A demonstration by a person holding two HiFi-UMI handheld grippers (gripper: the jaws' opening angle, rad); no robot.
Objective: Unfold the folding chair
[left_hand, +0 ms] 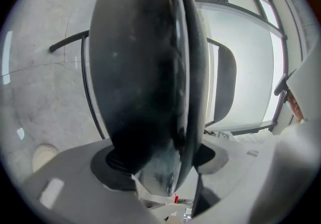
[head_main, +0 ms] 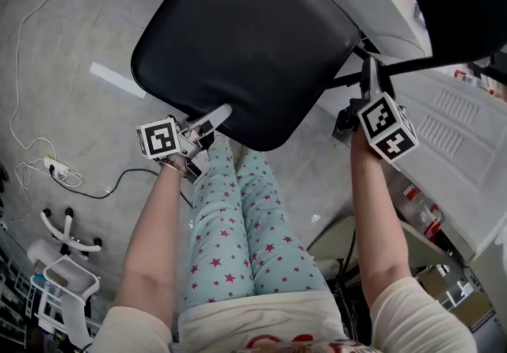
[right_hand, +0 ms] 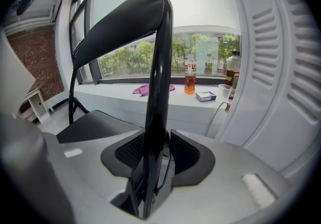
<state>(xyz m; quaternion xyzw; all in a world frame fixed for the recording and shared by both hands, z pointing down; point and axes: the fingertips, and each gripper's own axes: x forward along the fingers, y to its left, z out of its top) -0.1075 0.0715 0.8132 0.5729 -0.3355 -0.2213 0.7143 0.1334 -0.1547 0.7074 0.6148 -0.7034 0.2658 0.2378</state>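
Note:
The folding chair's black padded seat [head_main: 245, 43] fills the top of the head view, above my legs. My left gripper [head_main: 207, 123] is shut on the seat's near lower edge. In the left gripper view the seat [left_hand: 140, 67] stands edge-on, wedged between the jaws of that gripper [left_hand: 160, 173]. My right gripper [head_main: 368, 82] is shut on the chair's black frame tube [head_main: 444, 60] at the right of the seat. In the right gripper view that tube [right_hand: 158, 67] rises from between the pads of the right gripper [right_hand: 153, 162] and bends off to the left.
A white cabinet with vent slots [head_main: 444, 130] stands close on the right. A power strip with cables [head_main: 55, 169] and a white rack [head_main: 63, 280] are on the grey floor at left. A window sill holds bottles [right_hand: 189, 75], a box and a cup.

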